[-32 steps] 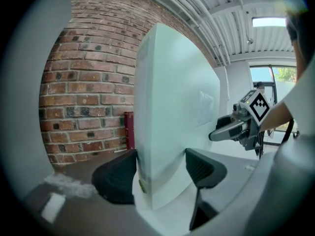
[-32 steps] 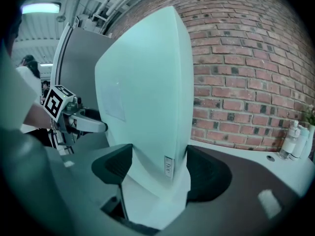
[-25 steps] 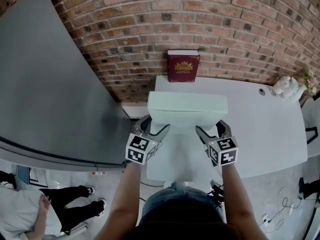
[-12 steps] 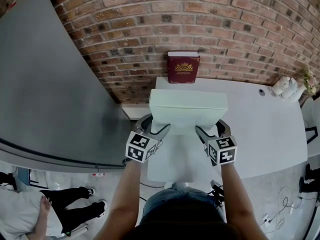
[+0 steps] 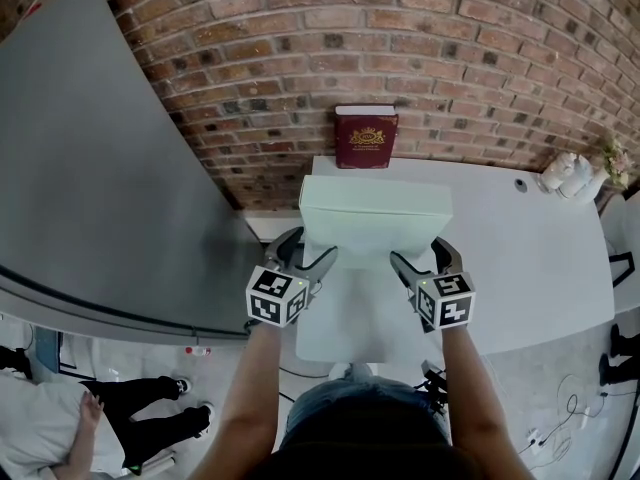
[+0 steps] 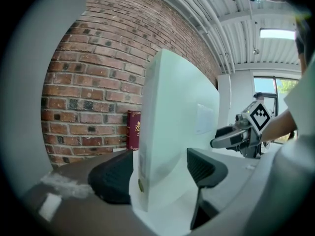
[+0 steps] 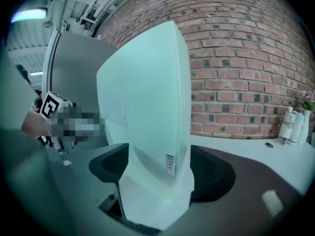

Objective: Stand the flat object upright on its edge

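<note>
White flat box [image 5: 375, 213] upright on its long edge on white table [image 5: 530, 258], left gripper [image 5: 312, 248] jaws slack round its left end, right gripper [image 5: 420, 253] jaws just been opening, box between them, unpressed.

The white surface [image 5: 530, 268] before me carries a flat white box [image 5: 375, 213], standing upright on its long edge toward the left side. At the far edge a red book [image 5: 366, 138] stands against the brick wall [image 5: 480, 58]. Small white bottles [image 5: 568, 173] sit at the far right corner.
</note>
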Demonstrator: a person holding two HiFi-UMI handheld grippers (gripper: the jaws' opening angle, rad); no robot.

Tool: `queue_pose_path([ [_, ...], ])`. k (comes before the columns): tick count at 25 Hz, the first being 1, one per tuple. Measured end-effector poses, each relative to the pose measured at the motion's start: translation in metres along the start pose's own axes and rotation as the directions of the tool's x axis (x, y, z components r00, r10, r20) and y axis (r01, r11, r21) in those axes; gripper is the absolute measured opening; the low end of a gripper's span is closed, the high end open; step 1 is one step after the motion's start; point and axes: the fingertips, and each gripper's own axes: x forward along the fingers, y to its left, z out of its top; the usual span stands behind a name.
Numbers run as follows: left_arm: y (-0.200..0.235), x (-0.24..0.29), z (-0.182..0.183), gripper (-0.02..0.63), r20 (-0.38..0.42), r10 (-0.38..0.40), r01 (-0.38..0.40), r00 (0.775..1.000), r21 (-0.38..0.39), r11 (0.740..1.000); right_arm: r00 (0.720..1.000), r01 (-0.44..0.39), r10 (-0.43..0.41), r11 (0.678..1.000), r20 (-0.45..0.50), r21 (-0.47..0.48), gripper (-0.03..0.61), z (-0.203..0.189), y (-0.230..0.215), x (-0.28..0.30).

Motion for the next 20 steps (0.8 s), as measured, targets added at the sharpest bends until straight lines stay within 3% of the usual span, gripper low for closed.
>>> queue_pose_path([
  [20,-0.007,-0.035,-0.002,0.365,0.017,0.015,-0.015,1.0,-0.013,1.0,0.986,0.12,-0.129,0.989,0.103,0.09,0.405,0.003,0.015,-0.051],
])
